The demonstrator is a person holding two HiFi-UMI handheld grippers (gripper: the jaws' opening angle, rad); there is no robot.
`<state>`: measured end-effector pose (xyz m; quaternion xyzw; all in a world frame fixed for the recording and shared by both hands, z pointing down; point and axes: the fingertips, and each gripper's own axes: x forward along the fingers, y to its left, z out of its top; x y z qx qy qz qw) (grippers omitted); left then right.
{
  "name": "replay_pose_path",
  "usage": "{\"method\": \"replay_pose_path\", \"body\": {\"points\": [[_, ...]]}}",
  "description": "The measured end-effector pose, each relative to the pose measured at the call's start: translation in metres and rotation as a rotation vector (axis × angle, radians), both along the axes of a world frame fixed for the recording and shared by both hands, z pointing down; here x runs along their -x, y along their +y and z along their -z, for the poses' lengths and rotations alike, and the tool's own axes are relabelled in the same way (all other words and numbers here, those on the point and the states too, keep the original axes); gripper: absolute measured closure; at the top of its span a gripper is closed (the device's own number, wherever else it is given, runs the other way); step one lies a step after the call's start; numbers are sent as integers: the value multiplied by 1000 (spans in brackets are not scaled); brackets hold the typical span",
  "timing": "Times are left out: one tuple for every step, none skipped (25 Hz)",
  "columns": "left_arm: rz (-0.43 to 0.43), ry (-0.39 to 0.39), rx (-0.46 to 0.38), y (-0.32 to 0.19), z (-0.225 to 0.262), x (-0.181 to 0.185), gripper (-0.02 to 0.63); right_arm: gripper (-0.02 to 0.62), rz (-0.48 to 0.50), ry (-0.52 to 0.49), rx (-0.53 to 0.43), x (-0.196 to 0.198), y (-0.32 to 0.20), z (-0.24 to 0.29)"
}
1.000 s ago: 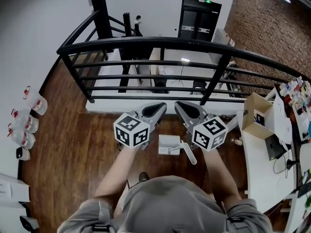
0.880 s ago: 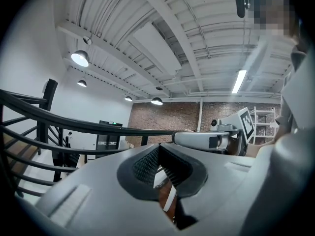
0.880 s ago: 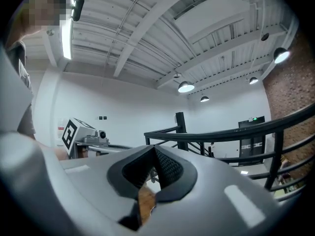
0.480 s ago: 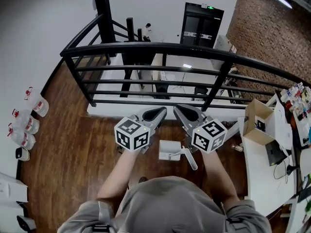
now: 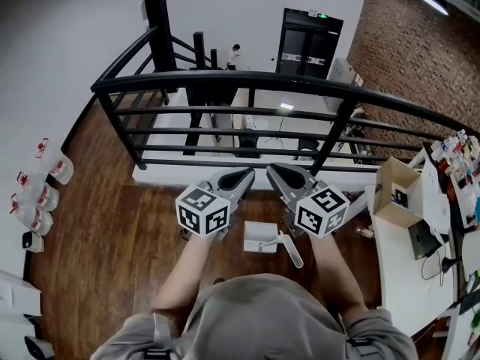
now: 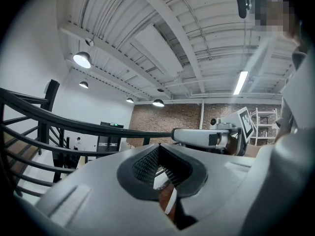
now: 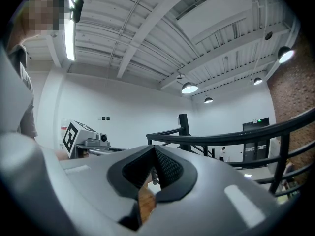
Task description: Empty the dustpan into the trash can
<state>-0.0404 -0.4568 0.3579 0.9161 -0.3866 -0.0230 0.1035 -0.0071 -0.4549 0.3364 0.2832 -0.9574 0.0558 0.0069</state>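
Looking steeply down over a wooden floor (image 5: 112,223) here. Got the left gripper (image 5: 250,173) and right gripper (image 5: 271,170) held out side by side in front of the chest. Both pointing level toward a black railing (image 5: 225,81), tips near each other but not touching. Checked the left gripper view: jaws pressed together at the tip, nothing pinched. Same story in the right gripper view, jaws closed tight and empty.

Can spot the white dustpan (image 5: 259,235) lying down on the floor, showing between and just below the two marker cubes. Has its handle (image 5: 293,249) sticking out toward the right side. Not in either gripper's hold, well apart from both.

Also seeing a white table (image 5: 397,246) off to the right with an open cardboard box (image 5: 396,178) on it. Plus a few clear bottles (image 5: 41,193) lined up along the left wall.
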Motion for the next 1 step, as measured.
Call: {"method": "replay_pose_path", "body": {"points": [[0, 3, 0, 0, 0, 0, 601, 595, -1, 0, 0, 0, -1, 0]]}}
